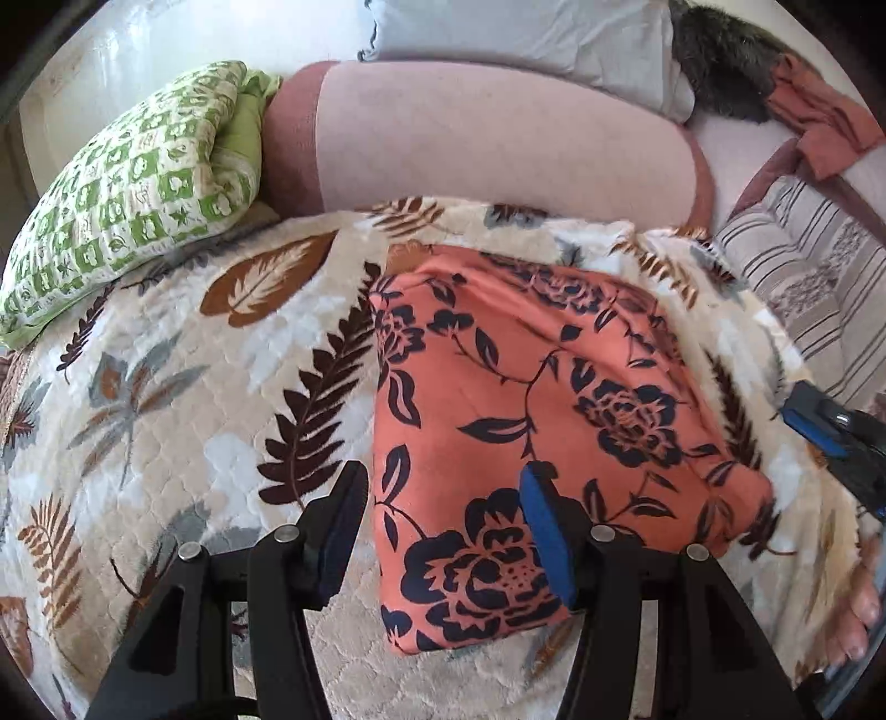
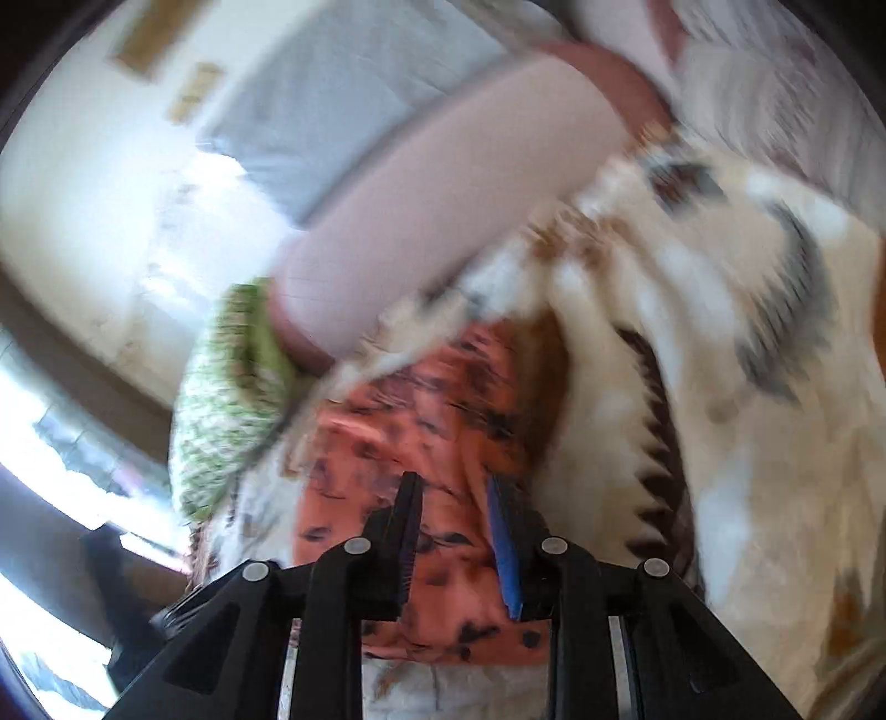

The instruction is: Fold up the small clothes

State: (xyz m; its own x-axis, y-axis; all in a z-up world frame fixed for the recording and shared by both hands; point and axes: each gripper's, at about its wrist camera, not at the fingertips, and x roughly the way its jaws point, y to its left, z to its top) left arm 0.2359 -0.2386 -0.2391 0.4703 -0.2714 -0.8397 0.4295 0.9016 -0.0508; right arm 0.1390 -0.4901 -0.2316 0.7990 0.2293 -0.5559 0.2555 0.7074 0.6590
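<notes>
Orange floral garment [image 1: 531, 399], black flower-and-vine print, folded into a rough rectangle, flat on leaf-print blanket [image 1: 183, 376] over the bed

Left gripper [image 1: 443, 487] at near left edge of garment; jaws spread wide, nothing between them; blue-padded finger over the fabric, dark finger over the blanket just beside the garment's edge; contact with cloth not clear

Right gripper [image 1: 830, 426] at far right rim of the left wrist view, beyond garment's right edge, blue pad showing; well apart from left gripper

Right wrist view heavily motion-blurred: right gripper [image 2: 451, 498] above garment [image 2: 421, 421]; jaws parted with a gap, orange fabric seen through the gap below, nothing pinched as far as blur allows

Behind garment: long pink bolster [image 1: 487, 138] with darker end bands, lying across the bed
Left of bolster: green-and-white patterned pillow [image 1: 133, 188], touching it
Beyond bolster: grey pillow [image 1: 531, 39]; right of that, dark furry thing [image 1: 725, 61] and a rust-coloured cloth [image 1: 819, 122], identity unclear
Right of garment, past blanket edge: striped cushion [image 1: 814, 277]
Bare toes [image 1: 858, 626] at lower right rim
</notes>
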